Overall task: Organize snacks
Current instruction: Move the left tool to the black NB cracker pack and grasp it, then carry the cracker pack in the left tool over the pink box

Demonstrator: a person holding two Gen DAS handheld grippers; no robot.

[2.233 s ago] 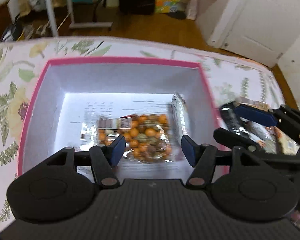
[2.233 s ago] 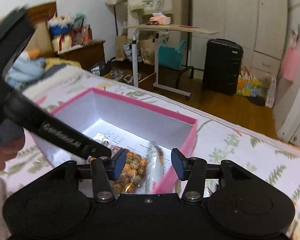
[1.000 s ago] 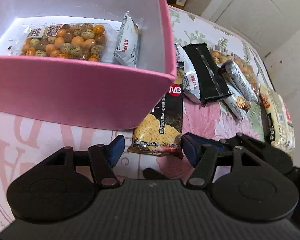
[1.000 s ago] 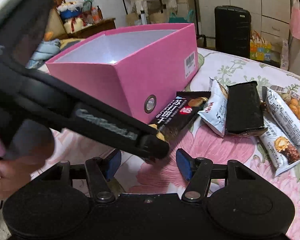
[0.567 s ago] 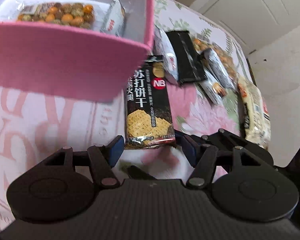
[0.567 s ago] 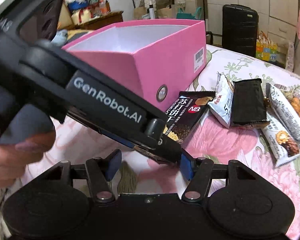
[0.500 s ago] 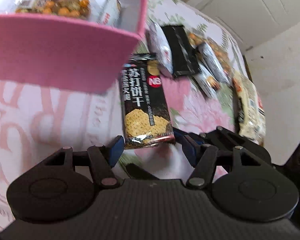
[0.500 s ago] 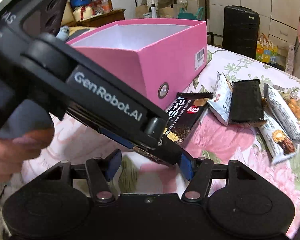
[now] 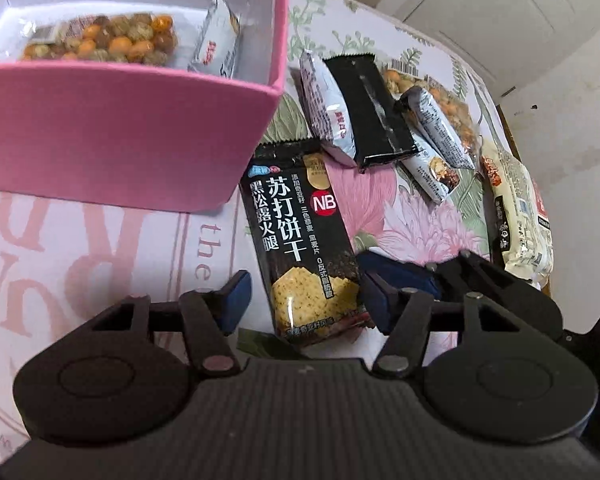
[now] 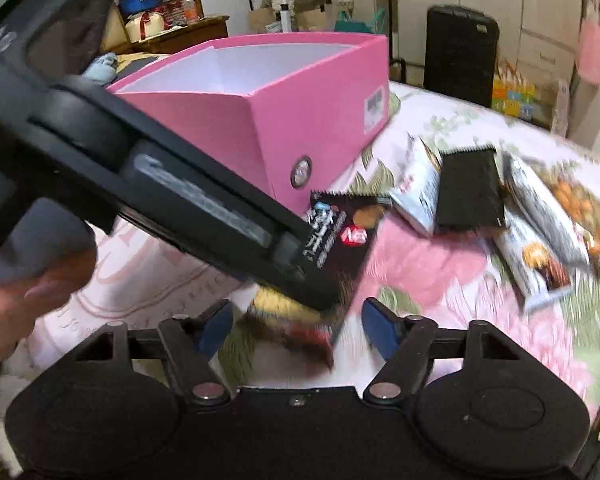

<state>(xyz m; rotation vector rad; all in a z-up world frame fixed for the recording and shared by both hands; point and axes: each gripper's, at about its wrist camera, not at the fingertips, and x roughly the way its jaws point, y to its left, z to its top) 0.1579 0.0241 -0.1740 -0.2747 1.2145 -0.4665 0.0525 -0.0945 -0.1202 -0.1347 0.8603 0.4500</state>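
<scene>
The left gripper (image 9: 304, 304) is closing around the black foil soda-cracker packet (image 9: 300, 240), which is lying between its jaws beside the pink cardboard box (image 9: 120, 128), ready for lifting in. The right gripper (image 10: 296, 328), empty, is opening just beside.
</scene>
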